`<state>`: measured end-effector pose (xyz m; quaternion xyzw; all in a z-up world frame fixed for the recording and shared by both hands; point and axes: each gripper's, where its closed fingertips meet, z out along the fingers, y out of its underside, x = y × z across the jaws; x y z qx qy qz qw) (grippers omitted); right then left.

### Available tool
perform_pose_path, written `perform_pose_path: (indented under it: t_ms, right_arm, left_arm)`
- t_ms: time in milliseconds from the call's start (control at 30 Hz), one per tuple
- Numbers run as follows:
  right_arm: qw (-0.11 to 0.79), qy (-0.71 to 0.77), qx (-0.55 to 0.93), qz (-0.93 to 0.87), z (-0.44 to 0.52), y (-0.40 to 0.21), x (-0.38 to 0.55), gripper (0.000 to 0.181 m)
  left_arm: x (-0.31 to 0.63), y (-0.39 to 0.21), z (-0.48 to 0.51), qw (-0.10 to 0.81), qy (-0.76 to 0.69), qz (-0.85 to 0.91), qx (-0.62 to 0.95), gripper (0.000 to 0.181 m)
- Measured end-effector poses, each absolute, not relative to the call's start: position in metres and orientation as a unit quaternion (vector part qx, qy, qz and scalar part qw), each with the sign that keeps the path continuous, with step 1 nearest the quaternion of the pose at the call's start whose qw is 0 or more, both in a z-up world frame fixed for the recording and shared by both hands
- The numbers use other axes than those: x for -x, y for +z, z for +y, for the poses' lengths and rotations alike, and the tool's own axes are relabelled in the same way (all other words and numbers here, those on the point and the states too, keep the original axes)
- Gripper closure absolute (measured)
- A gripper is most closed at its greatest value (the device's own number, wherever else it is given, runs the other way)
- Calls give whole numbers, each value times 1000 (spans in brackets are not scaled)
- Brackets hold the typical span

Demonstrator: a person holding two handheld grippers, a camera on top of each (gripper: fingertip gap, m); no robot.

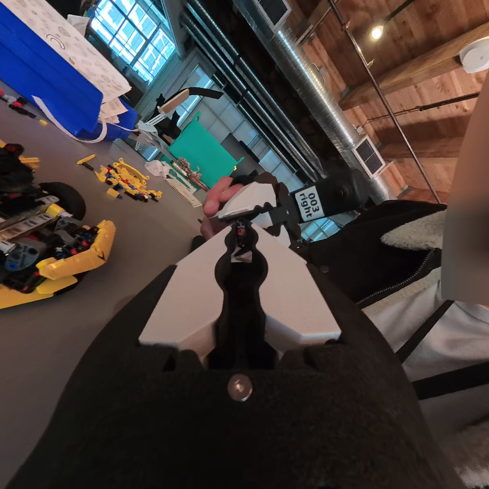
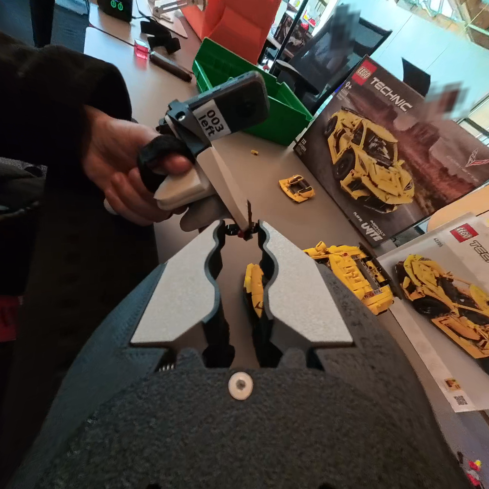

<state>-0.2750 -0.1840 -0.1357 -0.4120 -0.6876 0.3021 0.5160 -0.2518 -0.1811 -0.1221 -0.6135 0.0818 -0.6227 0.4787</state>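
My left gripper (image 1: pixel 241 231) is shut on a small black-and-red toy brick piece (image 1: pixel 240 235), held in the air above the grey table (image 1: pixel 132 238). My right gripper (image 2: pixel 240 229) meets it tip to tip and is closed on the same piece (image 2: pixel 232 233), which spans its two fingertips. In the left wrist view the right gripper (image 1: pixel 238 215) comes in from the upper right, held by a hand (image 1: pixel 217 195). In the right wrist view the left gripper (image 2: pixel 244 222) comes down from the upper left, held by a hand (image 2: pixel 119 164).
A part-built yellow toy car (image 1: pixel 74 254), a pile of loose yellow pieces (image 1: pixel 129 180) and a blue bin (image 1: pixel 39 68) lie to the left. The right wrist view shows yellow car sections (image 2: pixel 349 272), a printed box (image 2: pixel 383 158), a booklet (image 2: pixel 436 304) and a green bin (image 2: pixel 264 105). The tips of both grippers are at nearly the same place.
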Motion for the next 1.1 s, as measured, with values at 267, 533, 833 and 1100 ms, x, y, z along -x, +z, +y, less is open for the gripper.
perform_pose_path:
  t_ms: [267,533,833,1100]
  right_arm:
    - [501,331,409,-687,-179,-135,266,158]
    - [498,330,405,-693,-182,-137,265,158]
    - [508,236,432,-707,-165,-155,270,158]
    - [550,45,420,-720,-154,-161,276,158]
  left_arm:
    - [258,-122,-180,482,-620,78,614,175]
    - [249,-124,-184,476,-613,102,623,178]
    - [265,-133,-165,533,-525,72,659,165]
    - [262,-157,-151,553,-280,121,775,146]
